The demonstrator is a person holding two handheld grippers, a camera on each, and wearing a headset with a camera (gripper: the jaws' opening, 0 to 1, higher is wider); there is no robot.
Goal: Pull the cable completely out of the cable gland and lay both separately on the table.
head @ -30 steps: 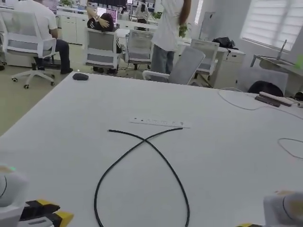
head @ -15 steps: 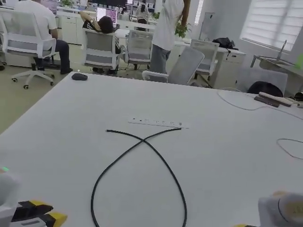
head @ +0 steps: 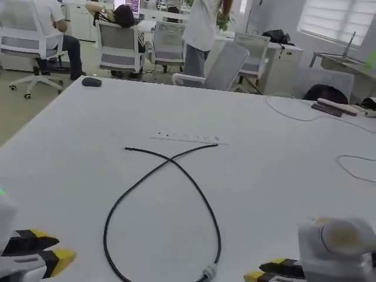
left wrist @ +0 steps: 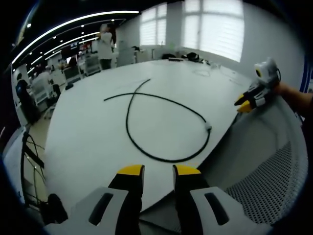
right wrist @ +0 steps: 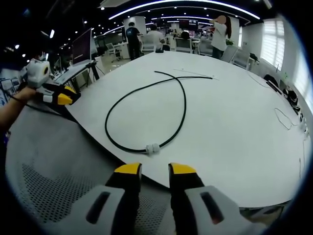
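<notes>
- I see the white table [head: 282,176] with both grippers held off its near edge
- black cable [head: 147,176] lies on it in one crossed loop
- left gripper [left wrist: 158,171] jaws slightly apart, empty; right gripper [right wrist: 154,169] the same
- cable gland [head: 208,272] sits on the cable at the loop's near end, by the table edge

Looped cable [right wrist: 184,110] with gland [right wrist: 152,148] lies on table [right wrist: 234,122].

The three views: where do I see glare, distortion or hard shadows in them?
Head view: soft, even light, no hard shadow under the cable. Left gripper view: the fisheye bends the table edge, and the window is blown out white. Right gripper view: the ceiling lights curve into arcs; the cable gland looks sharp.
</notes>
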